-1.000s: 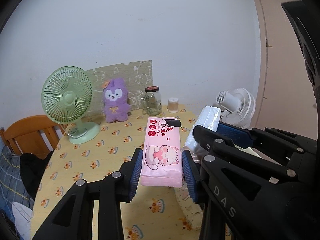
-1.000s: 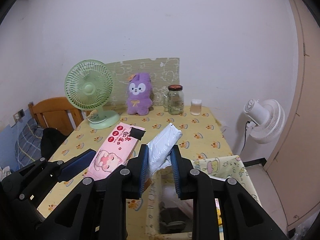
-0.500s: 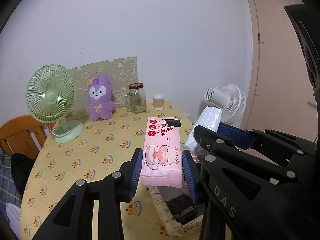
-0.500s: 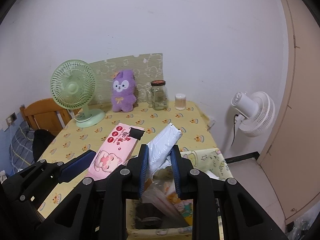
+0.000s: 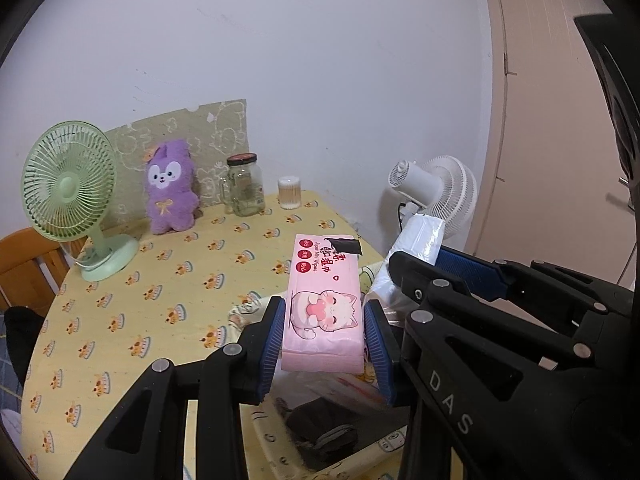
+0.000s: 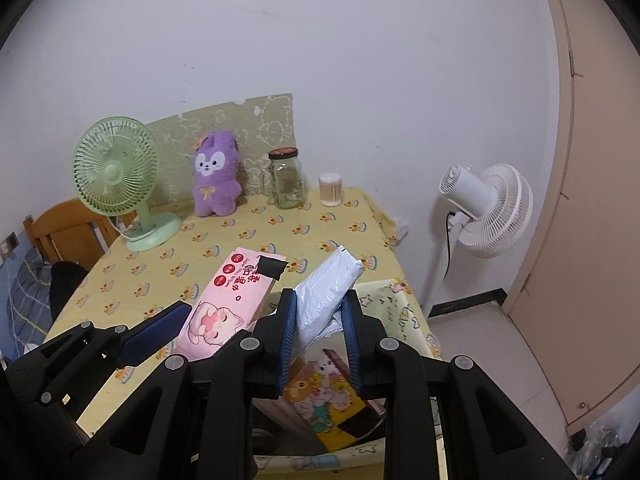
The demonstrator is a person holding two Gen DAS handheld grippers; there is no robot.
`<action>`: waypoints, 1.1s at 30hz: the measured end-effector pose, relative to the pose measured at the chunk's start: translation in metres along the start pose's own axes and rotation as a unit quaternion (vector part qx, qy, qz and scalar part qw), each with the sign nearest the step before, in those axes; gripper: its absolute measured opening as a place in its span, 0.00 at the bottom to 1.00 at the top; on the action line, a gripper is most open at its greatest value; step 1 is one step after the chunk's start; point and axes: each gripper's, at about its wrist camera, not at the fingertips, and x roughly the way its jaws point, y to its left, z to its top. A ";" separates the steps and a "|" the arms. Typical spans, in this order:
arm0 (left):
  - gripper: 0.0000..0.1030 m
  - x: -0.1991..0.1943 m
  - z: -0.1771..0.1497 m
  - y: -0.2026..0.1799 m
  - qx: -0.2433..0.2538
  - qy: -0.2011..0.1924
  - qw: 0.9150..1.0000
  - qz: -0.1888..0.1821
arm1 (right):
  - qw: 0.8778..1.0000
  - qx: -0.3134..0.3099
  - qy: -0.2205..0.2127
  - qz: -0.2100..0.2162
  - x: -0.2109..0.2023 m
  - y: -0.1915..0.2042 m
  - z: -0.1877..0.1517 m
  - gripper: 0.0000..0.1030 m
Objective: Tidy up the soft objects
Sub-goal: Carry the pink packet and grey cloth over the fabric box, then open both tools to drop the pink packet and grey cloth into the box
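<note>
Since a second ago both views have slid to the right across the desk [image 5: 120,320]: the green fan [image 5: 70,196] and purple plush [image 5: 170,188] now sit further left in the left wrist view, and an open patterned storage box [image 6: 404,312] past the desk's right edge, barely seen before, now lies below both tools. The left tool [image 5: 324,336] remains clamped on the pink wipes pack [image 5: 324,304], a flat soft pack printed with a cartoon cat and red lettering, a black tab at its far end, held in the air over the box's near corner. The right tool [image 6: 320,328] stays closed on the white plastic-wrapped pack [image 6: 328,292], crinkled and glossy, tilted up and away above the box.
</note>
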 end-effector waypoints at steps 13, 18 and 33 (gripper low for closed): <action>0.41 0.026 -0.007 -0.015 0.013 0.025 1.000 -0.006 | 0.999 0.013 0.019 -0.022 0.021 -0.021 -0.013 0.25; 0.41 0.034 -0.010 -0.018 0.019 0.037 0.999 -0.013 | 0.999 0.023 0.031 -0.025 0.028 -0.025 -0.018 0.25; 0.78 0.043 -0.017 -0.016 0.034 0.068 0.997 0.005 | 0.998 0.034 0.054 0.004 0.043 -0.026 -0.028 0.27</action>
